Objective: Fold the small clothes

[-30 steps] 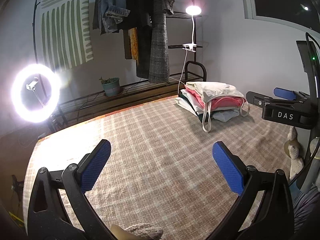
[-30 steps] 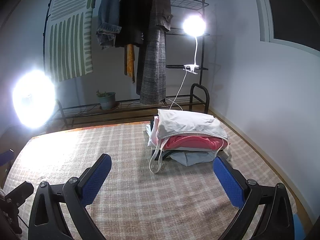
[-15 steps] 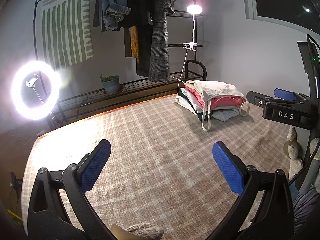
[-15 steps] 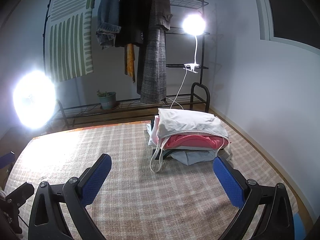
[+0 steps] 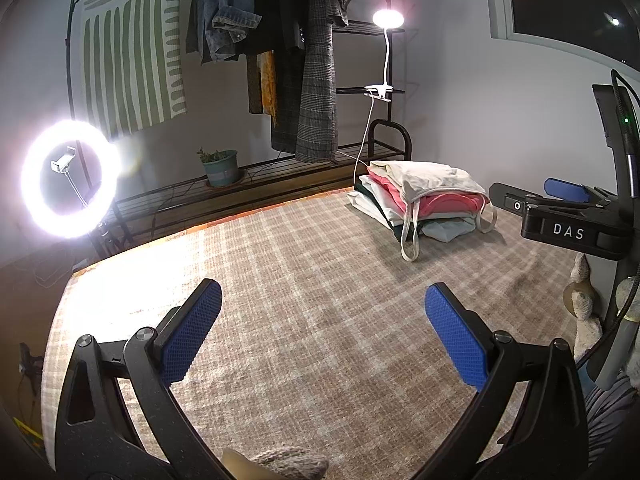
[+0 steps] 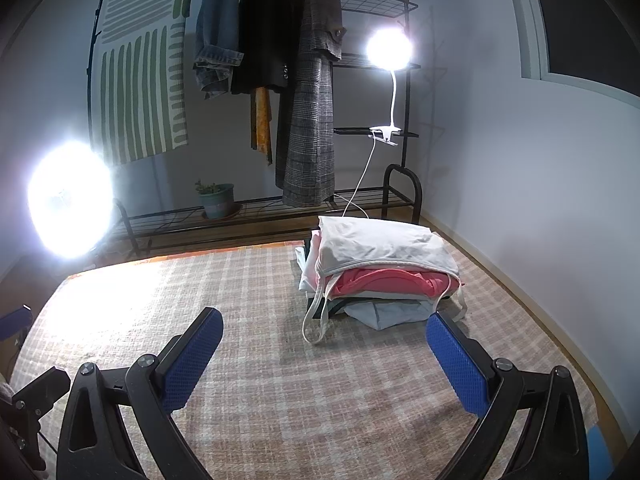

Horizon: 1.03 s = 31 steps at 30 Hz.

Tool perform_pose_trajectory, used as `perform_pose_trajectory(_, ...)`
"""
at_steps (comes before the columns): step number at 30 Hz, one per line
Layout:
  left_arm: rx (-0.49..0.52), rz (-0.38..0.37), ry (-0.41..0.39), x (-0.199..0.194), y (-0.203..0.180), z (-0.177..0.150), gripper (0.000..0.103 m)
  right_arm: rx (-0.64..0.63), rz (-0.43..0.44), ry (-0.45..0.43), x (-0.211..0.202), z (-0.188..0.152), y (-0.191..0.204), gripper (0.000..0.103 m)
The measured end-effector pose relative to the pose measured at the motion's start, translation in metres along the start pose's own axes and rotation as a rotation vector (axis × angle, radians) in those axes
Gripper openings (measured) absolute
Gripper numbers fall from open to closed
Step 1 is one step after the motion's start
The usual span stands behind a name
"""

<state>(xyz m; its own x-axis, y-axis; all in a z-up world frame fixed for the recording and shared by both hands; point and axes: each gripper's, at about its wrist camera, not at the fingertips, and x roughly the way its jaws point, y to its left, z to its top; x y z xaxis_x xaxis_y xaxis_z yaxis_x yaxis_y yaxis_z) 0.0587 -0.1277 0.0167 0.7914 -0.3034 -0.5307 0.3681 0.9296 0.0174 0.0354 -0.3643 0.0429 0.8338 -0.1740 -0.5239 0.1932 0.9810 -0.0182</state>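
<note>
We are holding left gripper (image 5: 322, 332) wide open, gripping nothing, over plaid blanket (image 5: 304, 264); right gripper (image 6: 324, 344) also gaping empty. Stack of folded clothes (image 6: 380, 272) is lying ahead of right gripper, slightly right, white top on pink layer; from left gripper, stack (image 5: 424, 200) is sitting far ahead-right. Ring light (image 5: 70, 178) is glowing far left
</note>
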Motion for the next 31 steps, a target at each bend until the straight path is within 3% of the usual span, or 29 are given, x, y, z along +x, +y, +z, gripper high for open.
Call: perform_pose_trajectory(31, -0.024, 0.022, -0.011, -0.0064, -0.0026, -0.0061, 0.103, -0.011, 0.016, 0.010, 0.0021, -0.0030, 0.0041, 0.103)
